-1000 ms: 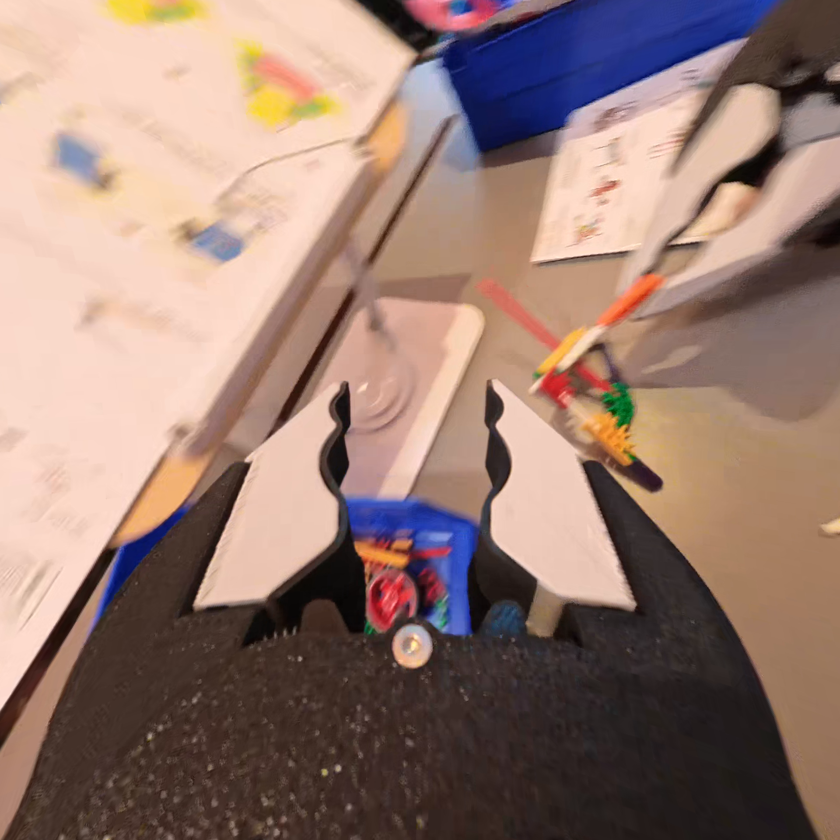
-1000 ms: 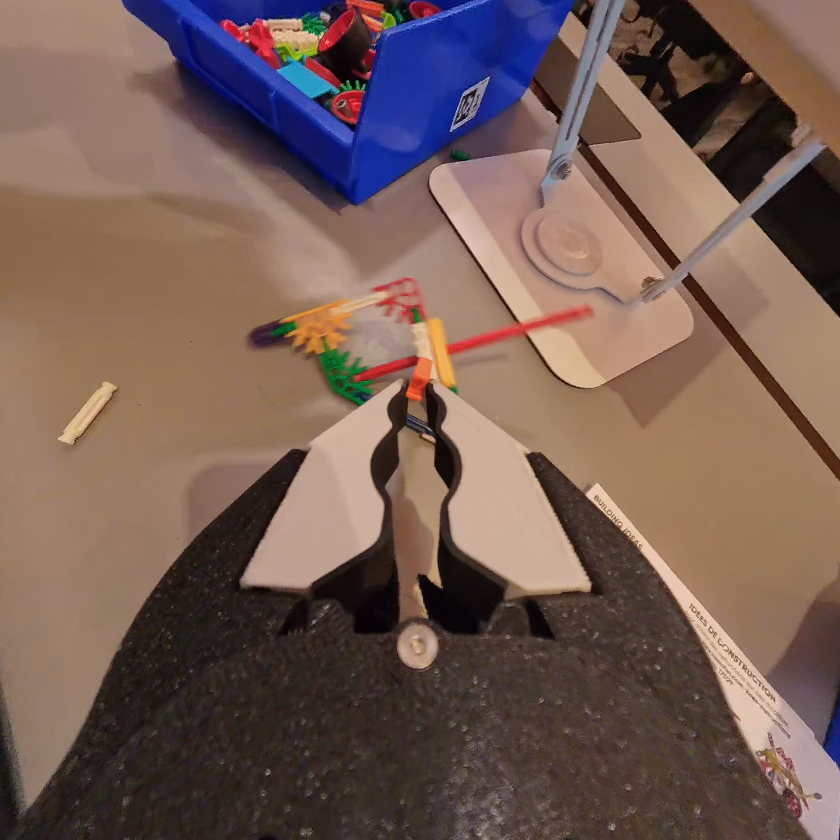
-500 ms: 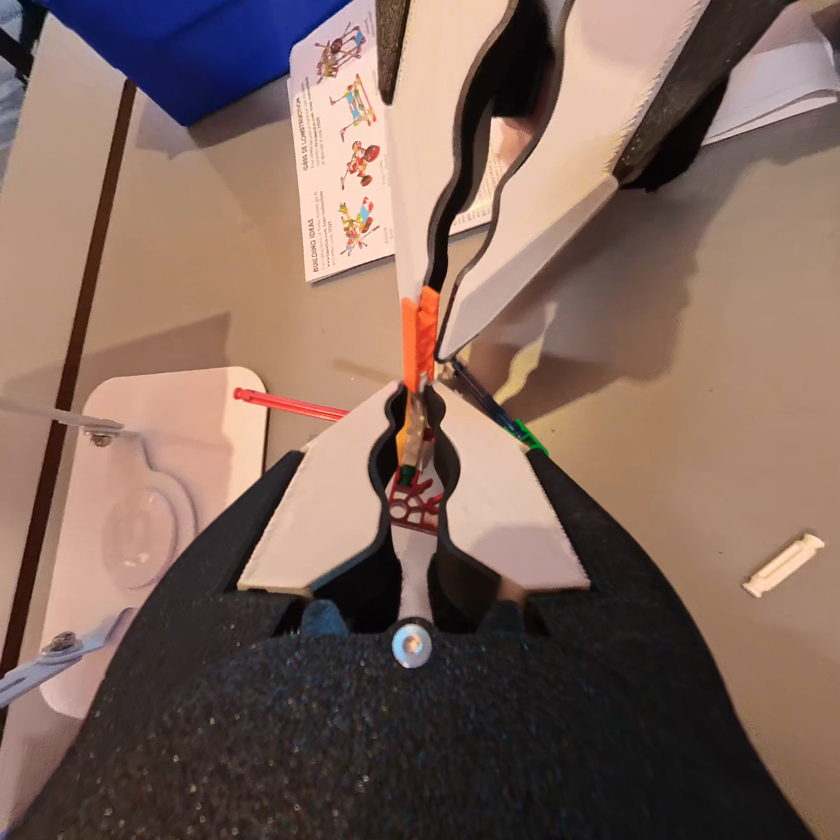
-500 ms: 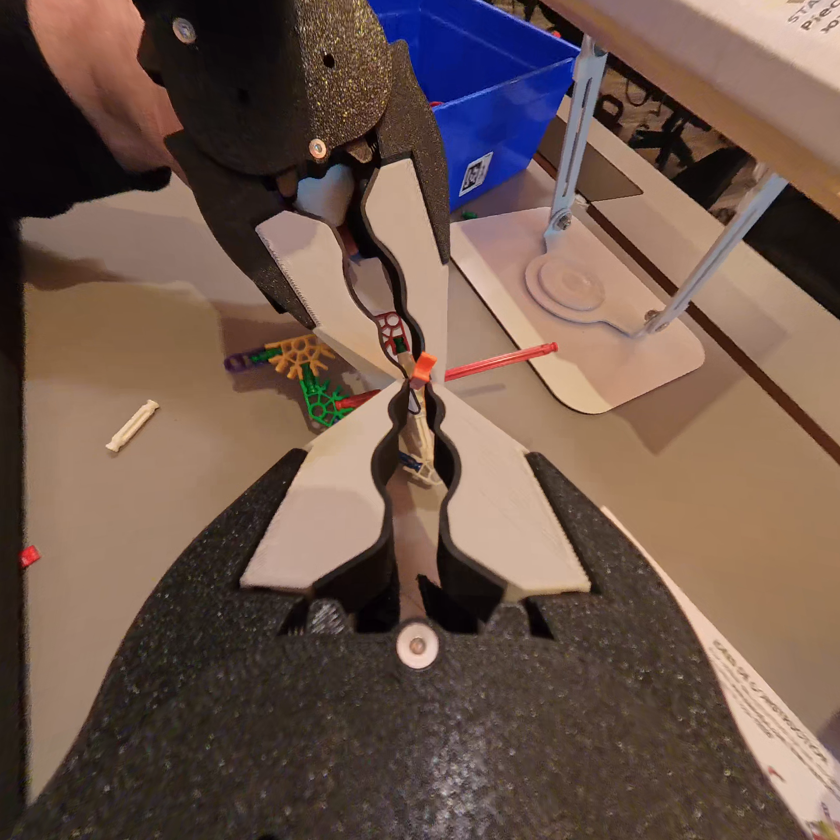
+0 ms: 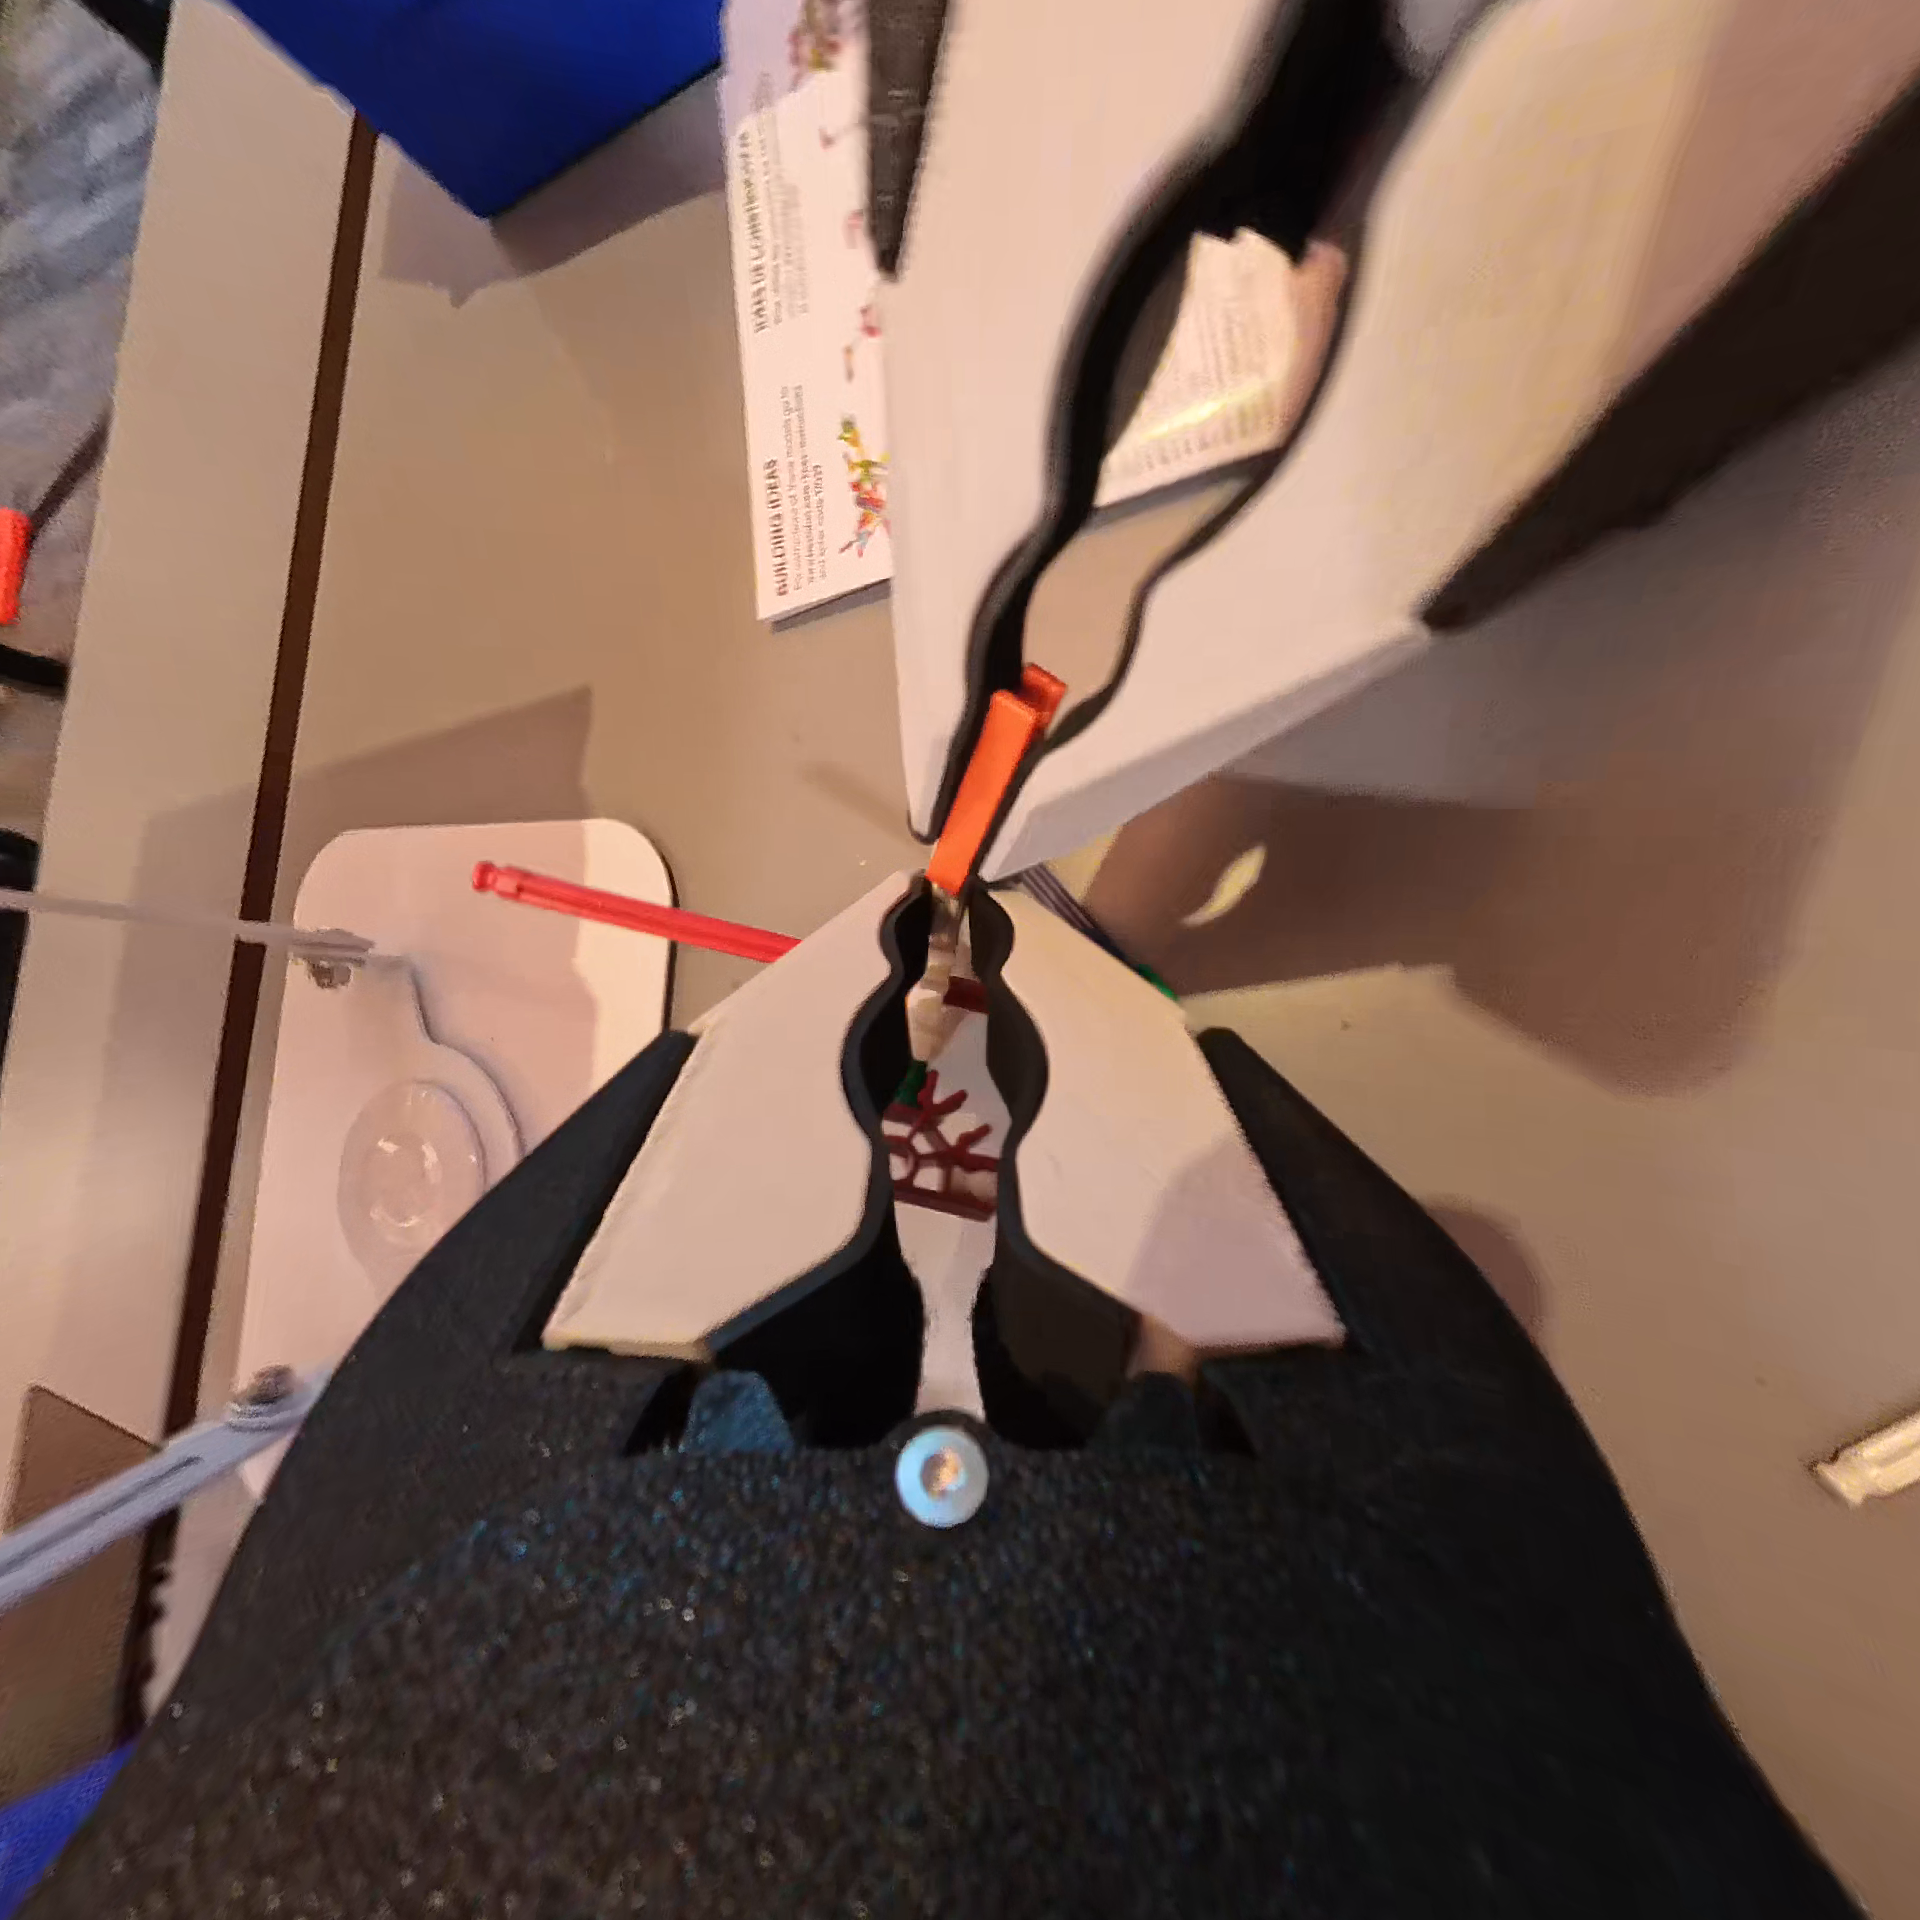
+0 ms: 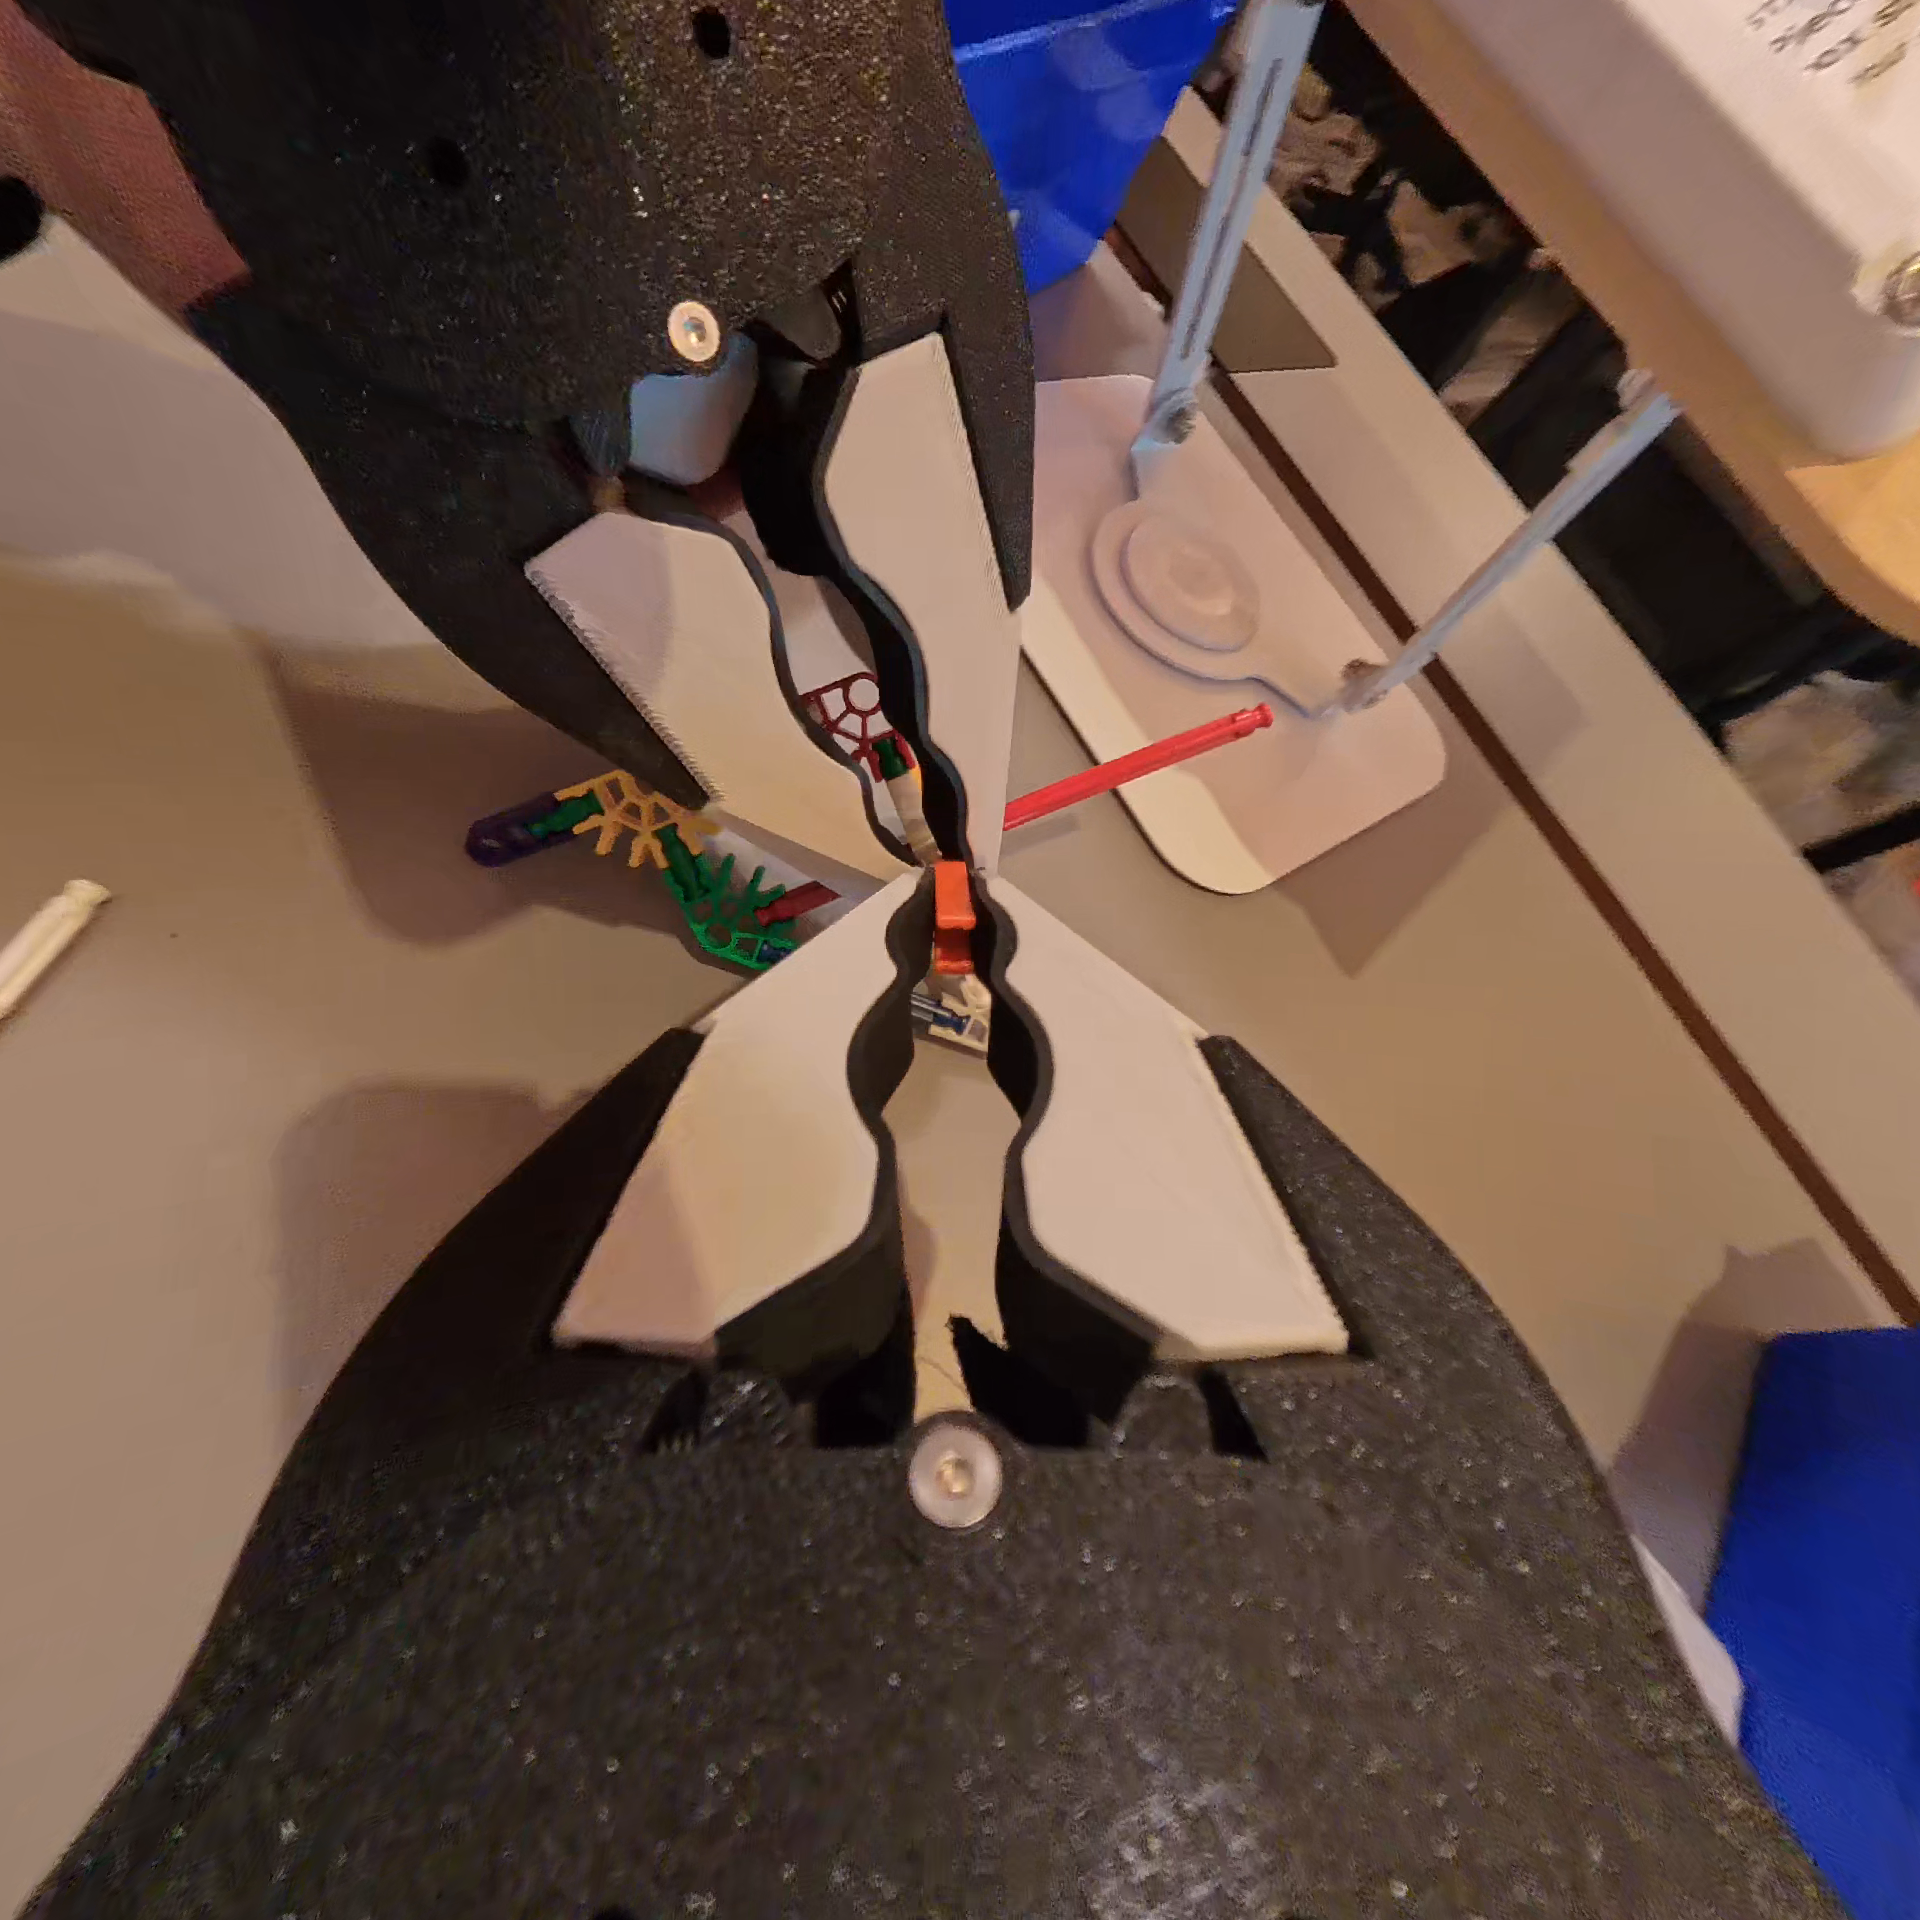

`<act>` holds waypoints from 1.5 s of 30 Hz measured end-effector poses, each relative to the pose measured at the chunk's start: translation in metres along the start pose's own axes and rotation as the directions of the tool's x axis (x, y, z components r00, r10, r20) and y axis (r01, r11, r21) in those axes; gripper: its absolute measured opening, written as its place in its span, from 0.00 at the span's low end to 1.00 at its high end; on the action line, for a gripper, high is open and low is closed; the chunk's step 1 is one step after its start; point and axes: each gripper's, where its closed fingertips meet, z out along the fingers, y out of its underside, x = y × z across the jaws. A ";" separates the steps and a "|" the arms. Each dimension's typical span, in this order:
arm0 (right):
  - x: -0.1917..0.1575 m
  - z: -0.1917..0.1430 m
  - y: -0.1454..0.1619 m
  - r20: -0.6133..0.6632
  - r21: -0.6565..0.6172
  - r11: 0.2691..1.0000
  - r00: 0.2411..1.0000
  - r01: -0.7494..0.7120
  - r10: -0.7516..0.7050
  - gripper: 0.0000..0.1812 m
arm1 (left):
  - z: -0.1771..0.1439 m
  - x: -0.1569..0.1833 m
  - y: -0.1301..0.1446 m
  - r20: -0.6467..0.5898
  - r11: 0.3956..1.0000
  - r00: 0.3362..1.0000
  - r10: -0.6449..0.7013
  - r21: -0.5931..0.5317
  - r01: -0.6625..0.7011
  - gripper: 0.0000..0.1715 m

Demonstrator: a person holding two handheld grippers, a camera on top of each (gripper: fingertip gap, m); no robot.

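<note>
The left gripper (image 5: 945,899) is pinching a pale rod (image 5: 928,1006) joined to a dark red connector (image 5: 940,1153); tip to tip, the right gripper (image 6: 951,883) is clamping the orange connector (image 6: 950,914). Only the right wrist view is showing the yellow and green connectors (image 6: 686,862) lying on the table (image 6: 312,1039). Both grippers are sitting closer together than half a second ago.

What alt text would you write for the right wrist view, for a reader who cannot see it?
The right gripper is shut on an orange connector, tip to tip with the left gripper, which grips a white rod. Colourful construction-toy pieces lie beside them on the grey table.
</note>
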 end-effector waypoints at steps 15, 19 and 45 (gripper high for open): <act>0.037 0.011 -0.025 -0.475 -0.108 0.954 0.829 0.278 -0.295 0.02 | 0.001 -0.035 -0.002 -0.115 0.841 0.859 -0.499 0.176 0.512 0.02; 0.024 0.001 -0.035 -0.123 0.224 0.968 0.982 -0.114 0.144 0.02 | -0.005 -0.034 -0.003 -0.060 0.906 0.928 -0.368 0.201 0.372 0.02; 0.032 -0.034 -0.056 0.484 0.322 0.585 0.660 -0.745 0.575 0.06 | -0.088 -0.070 -0.026 0.476 0.973 0.872 0.114 0.126 -0.195 0.04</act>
